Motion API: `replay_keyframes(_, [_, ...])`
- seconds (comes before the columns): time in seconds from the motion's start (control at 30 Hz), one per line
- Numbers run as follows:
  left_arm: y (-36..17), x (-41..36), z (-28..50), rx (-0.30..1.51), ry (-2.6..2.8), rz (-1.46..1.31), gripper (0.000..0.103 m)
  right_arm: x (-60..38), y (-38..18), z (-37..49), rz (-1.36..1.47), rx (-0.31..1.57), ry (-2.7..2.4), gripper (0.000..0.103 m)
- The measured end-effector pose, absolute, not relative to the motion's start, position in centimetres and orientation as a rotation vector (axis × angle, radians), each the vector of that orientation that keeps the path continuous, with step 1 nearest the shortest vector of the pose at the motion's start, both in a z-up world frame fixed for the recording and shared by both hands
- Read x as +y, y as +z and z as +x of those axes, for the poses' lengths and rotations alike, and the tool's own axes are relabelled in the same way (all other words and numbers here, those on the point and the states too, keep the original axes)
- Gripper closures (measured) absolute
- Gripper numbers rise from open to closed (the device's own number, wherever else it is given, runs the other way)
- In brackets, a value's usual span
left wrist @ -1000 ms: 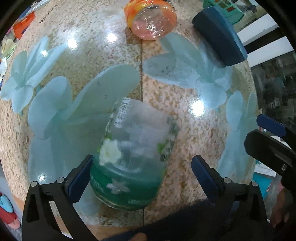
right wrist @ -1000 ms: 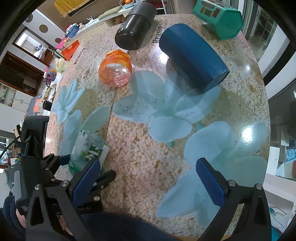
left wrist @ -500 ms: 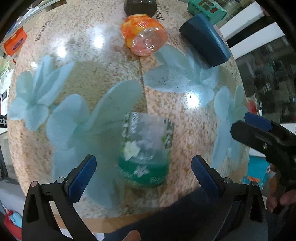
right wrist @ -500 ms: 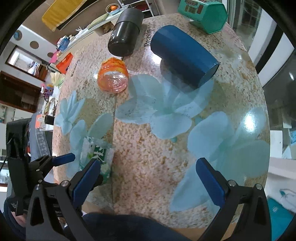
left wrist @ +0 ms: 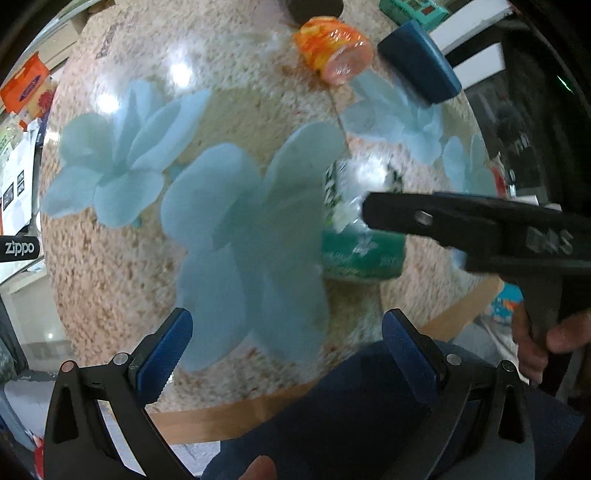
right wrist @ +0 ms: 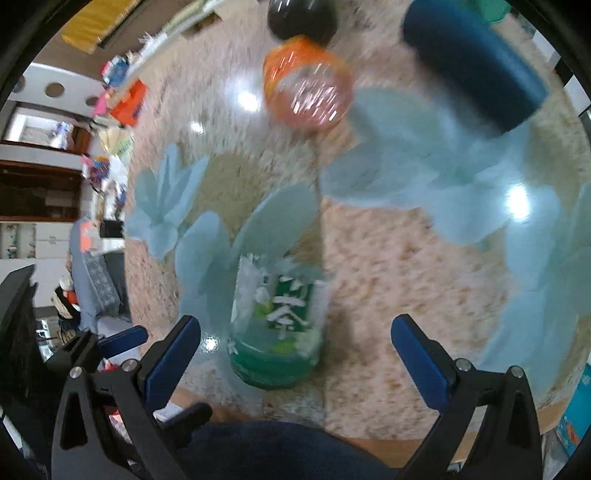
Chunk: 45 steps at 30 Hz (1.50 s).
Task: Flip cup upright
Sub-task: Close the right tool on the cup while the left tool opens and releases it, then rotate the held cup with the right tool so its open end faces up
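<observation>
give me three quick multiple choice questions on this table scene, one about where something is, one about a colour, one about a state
1. Where does the clear cup with the green band stand?
A. near the table's front edge, between the right gripper's fingers in its view
B. at the far edge beside the dark cup
C. on the floor

2. What colour is the lying cup just in front of the dark cup?
A. yellow
B. orange
C. white

3. How is the right gripper set?
A. shut on the clear cup
B. shut on nothing
C. open, touching nothing

Answers: 1 A, it shows low in the right wrist view by the wooden rim. 2 B, its wall is orange. 3 C, gaps show on both sides of the cup.
</observation>
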<state>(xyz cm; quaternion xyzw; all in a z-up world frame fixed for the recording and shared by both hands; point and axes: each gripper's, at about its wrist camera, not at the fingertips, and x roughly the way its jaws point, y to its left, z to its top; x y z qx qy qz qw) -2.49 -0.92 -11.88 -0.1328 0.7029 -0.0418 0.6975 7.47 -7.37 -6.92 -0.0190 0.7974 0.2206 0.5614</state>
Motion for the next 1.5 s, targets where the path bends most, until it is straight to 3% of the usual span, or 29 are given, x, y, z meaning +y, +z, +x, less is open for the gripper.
replay_keyframes(0.3, [-12.5, 2.9, -5.3, 1.6, -0.138, -0.297, 0.0, -6.1, -9.3, 7.0, 0.032, 1.958, 0.401, 0.002])
replay_keyframes(0.57, [-12.5, 6.0, -6.1, 1.596, -0.14, -0.327, 0.0, -5.6, -9.7, 6.9, 0.095, 1.985, 0.377, 0.045])
replay_keyframes(1.03, [-10.3, 7.9, -3.9, 1.545, -0.118, -0.309, 0.0, -6.3, -7.4, 7.0, 0.053, 1.863, 0.456, 0.045])
replay_keyframes(1.5, [-10.6, 8.2, -2.1, 1.477, -0.092, -0.335, 0.0, -7.1, -4.6, 7.7, -0.138, 1.372, 0.735, 0.045])
